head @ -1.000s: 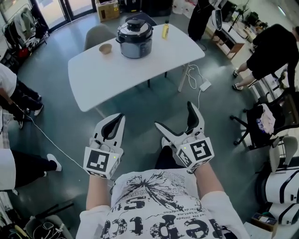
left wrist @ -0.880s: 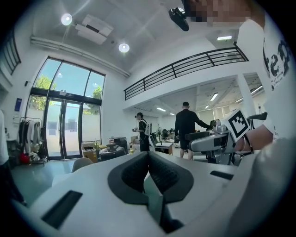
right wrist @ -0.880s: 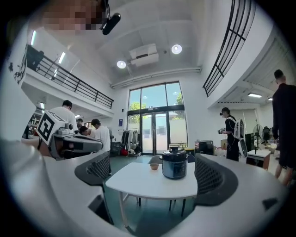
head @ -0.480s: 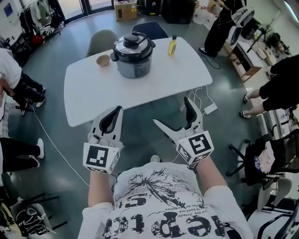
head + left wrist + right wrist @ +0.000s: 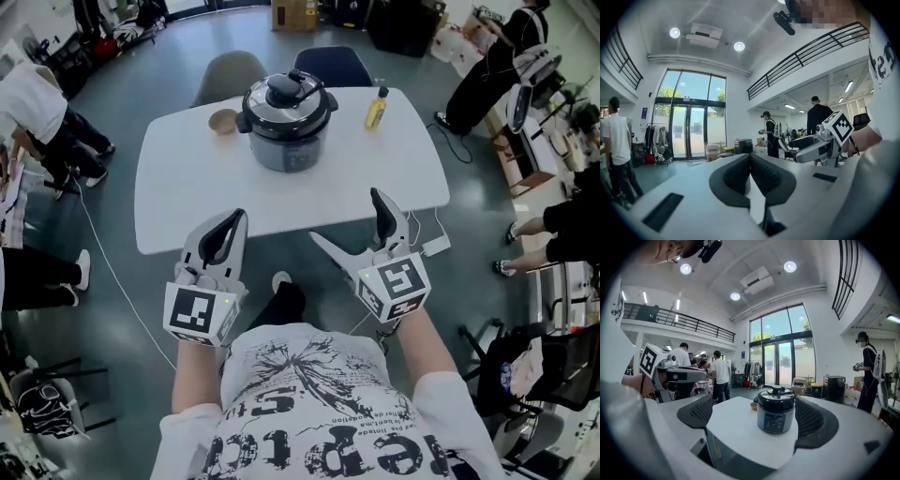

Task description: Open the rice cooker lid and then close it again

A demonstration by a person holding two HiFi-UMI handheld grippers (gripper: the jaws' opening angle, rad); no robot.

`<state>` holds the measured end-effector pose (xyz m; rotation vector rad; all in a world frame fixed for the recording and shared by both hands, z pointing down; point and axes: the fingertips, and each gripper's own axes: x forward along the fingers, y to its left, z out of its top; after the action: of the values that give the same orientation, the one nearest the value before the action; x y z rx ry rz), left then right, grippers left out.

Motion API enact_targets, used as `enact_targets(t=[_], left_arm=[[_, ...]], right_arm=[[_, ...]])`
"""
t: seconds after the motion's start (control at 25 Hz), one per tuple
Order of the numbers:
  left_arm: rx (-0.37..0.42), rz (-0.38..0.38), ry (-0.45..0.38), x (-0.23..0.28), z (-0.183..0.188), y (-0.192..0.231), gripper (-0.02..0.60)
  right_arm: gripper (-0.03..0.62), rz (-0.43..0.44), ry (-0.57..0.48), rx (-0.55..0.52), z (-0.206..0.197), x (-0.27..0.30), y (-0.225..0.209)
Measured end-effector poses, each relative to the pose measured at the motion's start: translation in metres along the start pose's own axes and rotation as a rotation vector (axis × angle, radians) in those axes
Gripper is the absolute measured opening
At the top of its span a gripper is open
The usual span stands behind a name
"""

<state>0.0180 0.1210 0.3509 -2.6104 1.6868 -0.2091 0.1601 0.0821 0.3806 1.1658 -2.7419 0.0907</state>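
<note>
A silver rice cooker (image 5: 286, 127) with a black lid and top handle stands shut on the far half of the white table (image 5: 187, 192). The right gripper view frames the rice cooker (image 5: 776, 416) between wide jaws. My right gripper (image 5: 352, 225) is open, held over the table's near edge, well short of the cooker. My left gripper (image 5: 230, 225) is shut with nothing in it, also at the near edge, to the cooker's left. The left gripper view shows its pads (image 5: 750, 176) pressed together and the right gripper (image 5: 820, 145) off to the side.
A small tan bowl (image 5: 223, 120) sits left of the cooker and a yellow bottle (image 5: 376, 111) to its right. Two chairs (image 5: 281, 70) stand behind the table. People stand at the left (image 5: 47, 112) and right (image 5: 497, 70); a white cable (image 5: 108, 272) trails over the floor.
I have come closer to the table: the cooker and table have shifted nearer and lower in the head view. Both grippers now reach the table's near edge, with jaws unchanged.
</note>
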Motion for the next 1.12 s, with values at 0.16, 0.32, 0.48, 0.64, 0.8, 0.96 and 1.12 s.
enact_targets(t=[0.16,0.32,0.48,0.64,0.8,0.96,1.12], left_arm=[[-0.013,0.024,0.01,0.044,-0.018,0.026,0.014],[-0.021,0.026,0.006,0.093,-0.022,0.061,0.014],[-0.022,0.023,0.001,0.144,-0.018,0.115,0.014],[-0.044,0.01,-0.036,0.196,-0.016,0.163,0.014],[-0.075,0.009,-0.078,0.249,0.008,0.23,0.014],[-0.055,0.015,-0.09,0.279,0.014,0.265,0.014],[-0.049,0.021,-0.094,0.295,0.011,0.279,0.014]], right_arm=[[0.552,0.032,0.047,-0.041,-0.008,0.051,-0.028],[0.552,0.062,0.101,-0.064,-0.004,0.111,-0.058],[0.552,0.14,0.191,-0.12,0.006,0.186,-0.076],[0.552,0.171,0.273,-0.164,0.01,0.261,-0.103],[0.551,0.184,0.355,-0.161,0.038,0.349,-0.129],[0.524,0.189,0.464,-0.15,0.042,0.403,-0.146],[0.515,0.211,0.576,-0.168,0.035,0.435,-0.158]])
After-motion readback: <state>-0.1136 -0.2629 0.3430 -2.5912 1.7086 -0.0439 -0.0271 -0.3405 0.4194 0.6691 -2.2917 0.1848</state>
